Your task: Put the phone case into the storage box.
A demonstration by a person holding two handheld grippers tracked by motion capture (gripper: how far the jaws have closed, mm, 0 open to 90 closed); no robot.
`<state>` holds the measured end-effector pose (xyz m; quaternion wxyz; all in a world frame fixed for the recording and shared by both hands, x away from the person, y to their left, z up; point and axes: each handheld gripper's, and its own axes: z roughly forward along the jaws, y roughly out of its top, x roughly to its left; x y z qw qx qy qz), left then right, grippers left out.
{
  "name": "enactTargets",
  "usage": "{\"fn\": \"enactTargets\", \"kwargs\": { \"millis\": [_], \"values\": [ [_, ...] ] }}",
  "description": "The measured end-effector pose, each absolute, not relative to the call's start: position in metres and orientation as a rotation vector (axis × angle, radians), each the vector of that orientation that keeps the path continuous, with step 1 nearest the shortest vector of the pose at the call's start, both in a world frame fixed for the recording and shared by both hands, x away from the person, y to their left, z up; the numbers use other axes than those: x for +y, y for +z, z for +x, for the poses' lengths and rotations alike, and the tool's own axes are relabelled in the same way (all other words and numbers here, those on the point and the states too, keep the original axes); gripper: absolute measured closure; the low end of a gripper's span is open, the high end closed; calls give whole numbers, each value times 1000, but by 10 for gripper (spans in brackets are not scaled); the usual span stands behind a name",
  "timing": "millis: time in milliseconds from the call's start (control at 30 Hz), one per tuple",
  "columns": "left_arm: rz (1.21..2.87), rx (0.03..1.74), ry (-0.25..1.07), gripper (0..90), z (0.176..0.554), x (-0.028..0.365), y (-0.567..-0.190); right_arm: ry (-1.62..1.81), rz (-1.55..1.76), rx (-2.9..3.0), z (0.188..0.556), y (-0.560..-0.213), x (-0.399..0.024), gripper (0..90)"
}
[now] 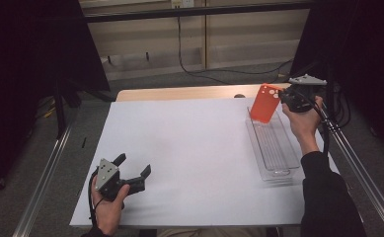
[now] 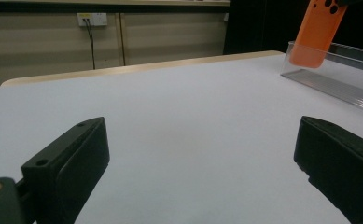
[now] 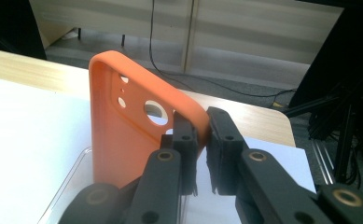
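An orange phone case hangs tilted over the far end of a clear plastic tray at the right of the white sheet. My right gripper is shut on the case's upper edge near the camera holes; in the right gripper view the two jaws pinch the case wall. The left gripper view shows the case dipping behind the tray wall. My left gripper rests low on the sheet near the front left, open, with nothing between its jaws.
A white sheet covers most of the wooden table. Metal rails run along both sides. Dark screens stand at the left and right, and a cable trails on the floor behind.
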<state>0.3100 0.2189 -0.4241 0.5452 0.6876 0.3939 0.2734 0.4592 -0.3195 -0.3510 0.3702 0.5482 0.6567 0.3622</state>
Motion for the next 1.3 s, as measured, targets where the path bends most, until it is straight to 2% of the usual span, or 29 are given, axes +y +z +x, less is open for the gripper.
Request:
{"fn": "enactTargets", "kwargs": {
  "millis": [867,1300],
  "values": [
    [1637,931,651,32,310,219,-423,793,1321,1702,460,-363,-299,829],
    [1654,929,653,33,311,218,-424,869,1372,1746,471,-360,-308,822]
  ]
}}
